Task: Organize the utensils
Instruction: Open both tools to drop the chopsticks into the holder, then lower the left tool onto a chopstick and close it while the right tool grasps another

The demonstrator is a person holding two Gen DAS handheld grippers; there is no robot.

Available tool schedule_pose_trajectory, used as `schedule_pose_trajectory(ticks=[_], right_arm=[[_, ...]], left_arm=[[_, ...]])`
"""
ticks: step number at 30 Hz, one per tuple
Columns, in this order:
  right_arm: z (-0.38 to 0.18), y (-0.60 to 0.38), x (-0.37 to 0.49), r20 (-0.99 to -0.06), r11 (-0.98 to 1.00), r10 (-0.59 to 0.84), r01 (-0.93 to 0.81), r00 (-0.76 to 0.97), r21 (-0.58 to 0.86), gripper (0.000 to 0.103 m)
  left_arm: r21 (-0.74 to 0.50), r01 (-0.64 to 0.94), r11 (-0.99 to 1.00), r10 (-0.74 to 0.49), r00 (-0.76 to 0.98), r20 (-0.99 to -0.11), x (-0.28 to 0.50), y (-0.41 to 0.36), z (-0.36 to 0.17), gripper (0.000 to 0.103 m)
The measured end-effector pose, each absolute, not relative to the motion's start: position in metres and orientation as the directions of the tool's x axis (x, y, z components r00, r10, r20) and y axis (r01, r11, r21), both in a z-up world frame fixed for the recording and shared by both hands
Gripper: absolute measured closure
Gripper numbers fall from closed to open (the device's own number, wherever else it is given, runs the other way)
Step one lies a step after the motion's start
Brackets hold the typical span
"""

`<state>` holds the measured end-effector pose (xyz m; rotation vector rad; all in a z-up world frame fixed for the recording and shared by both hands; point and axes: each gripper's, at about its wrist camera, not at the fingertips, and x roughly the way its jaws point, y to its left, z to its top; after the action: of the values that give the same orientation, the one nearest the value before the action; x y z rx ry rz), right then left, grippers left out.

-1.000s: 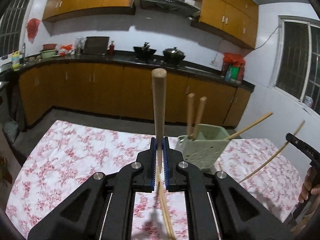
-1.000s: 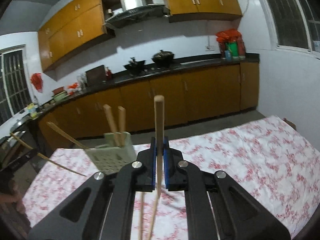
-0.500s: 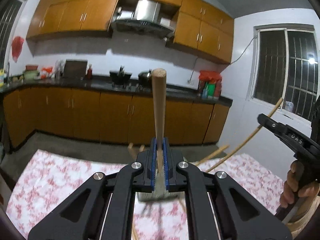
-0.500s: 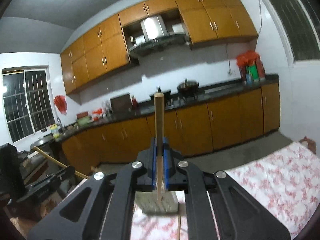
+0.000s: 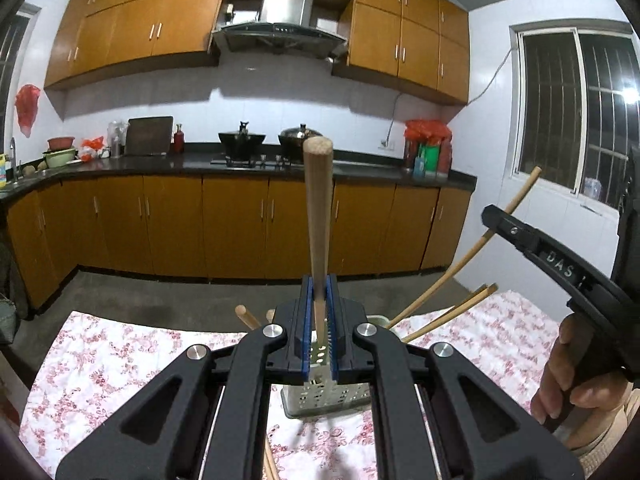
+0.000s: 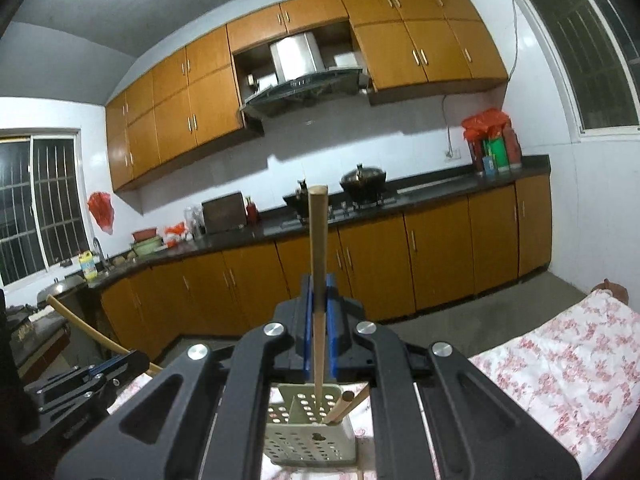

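Note:
My left gripper [image 5: 319, 292] is shut on an upright wooden chopstick [image 5: 318, 208], just in front of the pale green perforated utensil holder [image 5: 320, 394]. Several wooden sticks [image 5: 452, 316] lean out of the holder. At the right a hand holds my right gripper [image 5: 490, 214], with its chopstick [image 5: 460, 268] slanting down toward the holder. In the right wrist view my right gripper [image 6: 319, 292] is shut on that chopstick [image 6: 318, 240], whose lower end hangs over the holder [image 6: 308, 440]. My left gripper [image 6: 132, 360] shows at the lower left.
The holder stands on a table covered with a red-flowered white cloth [image 5: 120, 360], which runs off to the right [image 6: 560, 360]. Beyond the table lie a bare floor, orange base cabinets [image 5: 240, 224] and a dark counter with pots.
Both grippers have risen and come in over the holder from either side, each still gripping its chopstick. The holder now sits close under the jaws, and the views have tilted upward.

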<state>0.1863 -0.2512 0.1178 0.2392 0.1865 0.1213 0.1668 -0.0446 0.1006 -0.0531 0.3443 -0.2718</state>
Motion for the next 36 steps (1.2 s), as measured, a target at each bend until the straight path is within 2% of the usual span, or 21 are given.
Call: schedule_pose_trajectory(ticks=[9,12,14,15,16,24,27,30,34,36], right_arm=[[0.093,-0.236,0.202,-0.247,0.968,0.168,-0.113,0.954,0.223,0.093],[0.093,-0.236,0.197,-0.241,0.968,0.173,-0.120,0.955,0.221,0.079],[0.095,-0.237,0.192,-0.233,0.966,0.173,-0.119,0.957,0.228,0.073],[0.097,-0.239,0.189,-0.229,0.966,0.171,-0.117,0.958,0.231,0.073],[0.098,-0.241,0.188,-0.225,0.965,0.170,-0.116,0.959,0.234,0.073],[0.102,-0.269,0.158,-0.211,0.970,0.088,-0.035,0.974,0.242,0.066],[0.089,-0.289,0.151,-0.269,0.969,0.028,0.040,0.963,0.243,0.065],[0.060,-0.308,0.153,-0.371,0.965,-0.017,0.112,0.928,0.238,0.065],[0.005,-0.319,0.168,-0.564,0.960,0.004,0.155,0.826,0.233,0.066],[-0.025,-0.315,0.173,-0.644,0.960,0.066,0.127,0.762,0.249,0.071]], left_arm=[[-0.099,0.251,0.963,-0.270,0.876,-0.401,0.192,-0.055,0.077,0.096],[-0.123,0.241,0.963,-0.270,0.872,-0.407,0.191,-0.051,0.075,0.094],[-0.136,0.239,0.962,-0.274,0.874,-0.401,0.189,-0.048,0.077,0.084],[-0.138,0.237,0.962,-0.273,0.878,-0.393,0.191,-0.046,0.081,0.070],[-0.141,0.236,0.962,-0.273,0.883,-0.381,0.189,-0.045,0.084,0.063],[-0.178,0.225,0.958,-0.270,0.916,-0.298,0.166,-0.026,0.106,0.057],[-0.195,0.205,0.959,-0.254,0.930,-0.267,0.151,-0.011,0.110,0.055],[-0.191,0.152,0.970,-0.201,0.942,-0.269,0.137,0.005,0.102,0.053],[-0.162,0.072,0.984,-0.128,0.921,-0.368,0.135,0.019,0.069,0.053],[-0.151,0.041,0.988,-0.106,0.886,-0.451,0.141,0.026,0.043,0.053]])
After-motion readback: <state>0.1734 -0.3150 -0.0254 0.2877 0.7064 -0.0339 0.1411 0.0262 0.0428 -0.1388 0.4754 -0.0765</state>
